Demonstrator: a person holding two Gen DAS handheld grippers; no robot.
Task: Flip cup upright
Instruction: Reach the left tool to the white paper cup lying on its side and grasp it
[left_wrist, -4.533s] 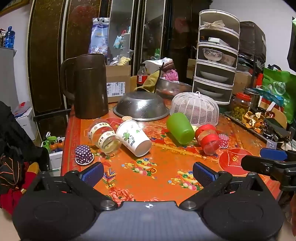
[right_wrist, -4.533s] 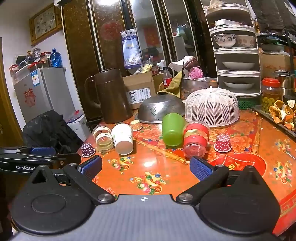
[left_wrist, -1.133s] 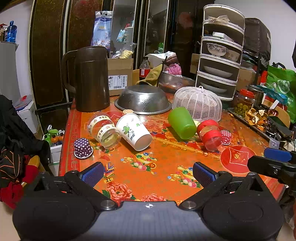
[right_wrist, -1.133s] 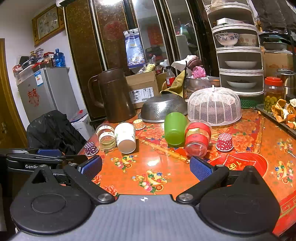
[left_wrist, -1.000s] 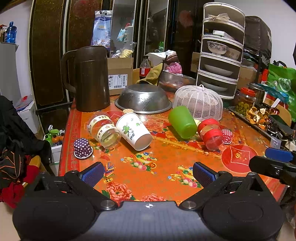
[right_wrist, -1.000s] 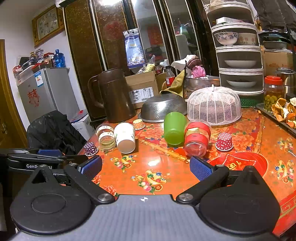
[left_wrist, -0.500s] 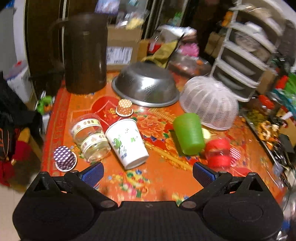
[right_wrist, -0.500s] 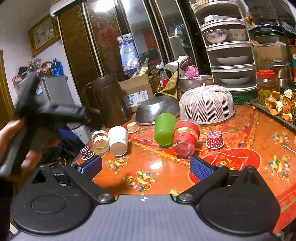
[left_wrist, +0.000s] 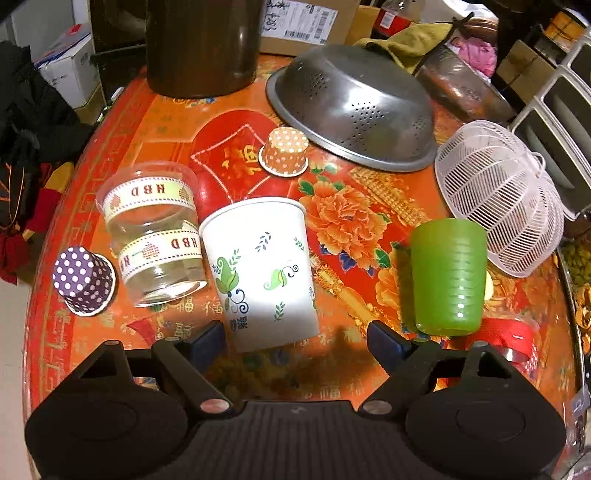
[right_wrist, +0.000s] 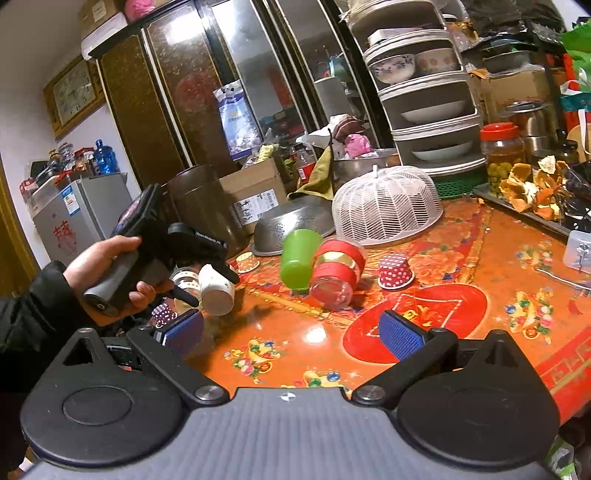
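Observation:
A white paper cup with green leaf prints lies on its side on the orange table, bottom end towards me. My left gripper is open and hovers just above that bottom end, fingers either side of it, not touching. In the right wrist view the cup lies under the left gripper, held by a hand. A green plastic cup lies on its side to the right. My right gripper is open and empty over the table's front part.
A clear HBD jar lies just left of the paper cup. Purple and orange polka-dot cupcake liners, a steel colander, a white mesh cover, a brown jug and a red-banded jar crowd the table.
My left gripper has moved forward and tilted down over the white paper cup, which now lies between its open fingers. The right gripper has shifted slightly.

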